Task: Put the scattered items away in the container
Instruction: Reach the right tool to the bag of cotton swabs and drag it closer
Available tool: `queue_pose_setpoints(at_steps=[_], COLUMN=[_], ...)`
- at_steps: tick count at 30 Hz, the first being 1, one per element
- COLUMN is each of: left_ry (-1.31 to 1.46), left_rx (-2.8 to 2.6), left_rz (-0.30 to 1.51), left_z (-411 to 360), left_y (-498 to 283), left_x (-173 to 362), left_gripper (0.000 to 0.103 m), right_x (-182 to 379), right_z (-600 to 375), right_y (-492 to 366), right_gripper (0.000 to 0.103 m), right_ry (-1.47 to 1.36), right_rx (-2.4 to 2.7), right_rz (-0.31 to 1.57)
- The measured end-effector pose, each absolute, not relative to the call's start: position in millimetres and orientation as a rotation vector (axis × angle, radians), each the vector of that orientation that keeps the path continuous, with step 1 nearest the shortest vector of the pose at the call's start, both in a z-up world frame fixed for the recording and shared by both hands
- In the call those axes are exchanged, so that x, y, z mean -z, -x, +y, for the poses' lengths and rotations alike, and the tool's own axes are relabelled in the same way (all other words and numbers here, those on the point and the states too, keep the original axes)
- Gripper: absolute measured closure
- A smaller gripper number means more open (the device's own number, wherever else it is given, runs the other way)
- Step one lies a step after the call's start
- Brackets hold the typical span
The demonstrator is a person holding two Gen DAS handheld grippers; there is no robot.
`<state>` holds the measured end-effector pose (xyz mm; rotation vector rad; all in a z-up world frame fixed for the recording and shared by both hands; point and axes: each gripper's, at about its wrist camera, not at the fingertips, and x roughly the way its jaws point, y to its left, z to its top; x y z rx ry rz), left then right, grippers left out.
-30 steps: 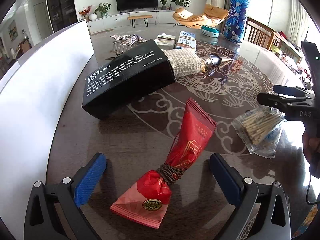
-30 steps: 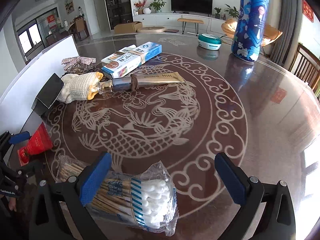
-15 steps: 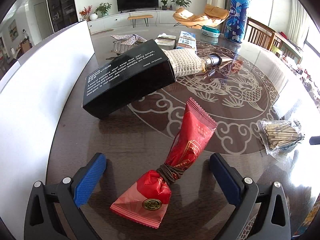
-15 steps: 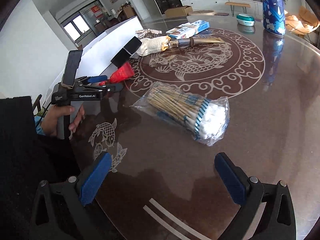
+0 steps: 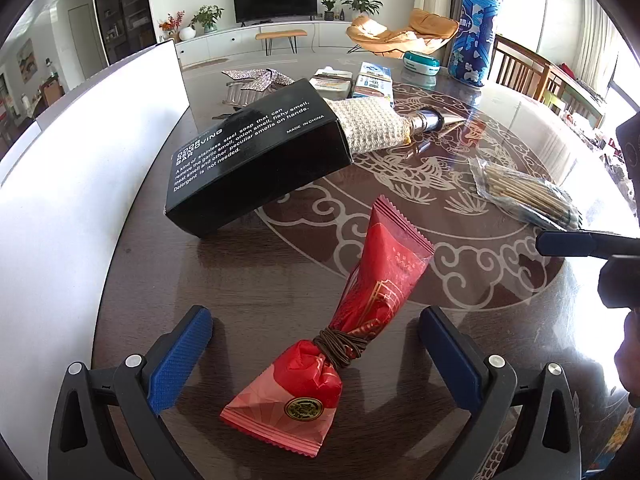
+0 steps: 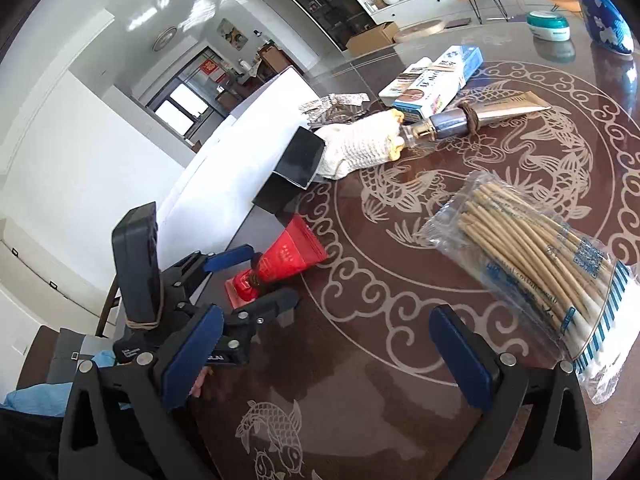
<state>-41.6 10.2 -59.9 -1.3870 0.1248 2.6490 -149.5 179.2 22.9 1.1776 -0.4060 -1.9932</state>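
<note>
Partly behind black box (image 5: 256, 152), knit mitt (image 5: 372, 130); both claws spread wide, left claw (image 5: 316, 352) straddling red packet (image 5: 352, 320), right claw (image 6: 328, 352) empty.

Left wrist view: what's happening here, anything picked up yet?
Nothing is gripped. A person holds a gripper in each hand over a patterned table. The left gripper is open, its fingers either side of a red packet tied with a band. The right gripper is also open and empty, with the bag of cotton swabs lying just ahead of it. A black box and a knitted cloth lie further back.
</note>
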Motion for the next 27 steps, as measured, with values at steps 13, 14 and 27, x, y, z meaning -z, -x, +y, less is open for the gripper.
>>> queue_pose_setpoints(at_steps=[13,14,27], left_ry=[1.387,1.387,1.387], left_rx=[-2.649,-2.649,-2.649], left_rz=[0.126,0.126,0.125], left_z=[10.3,10.3,10.2], left_y=[42.0,42.0,42.3], left_x=[60.1,60.2,60.2], left_gripper=[0.0,0.0,0.0], right_x=[-36.7,-28.6,-0.7], right_z=[226.0,222.2,208.1], right_y=[180.0,182.9,186.6], right_gripper=[0.0,0.0,0.0], right_ry=[-1.085,-1.098,-1.14], right_rx=[2.122,2.118,2.207], right_rz=[0.361,0.379,0.432])
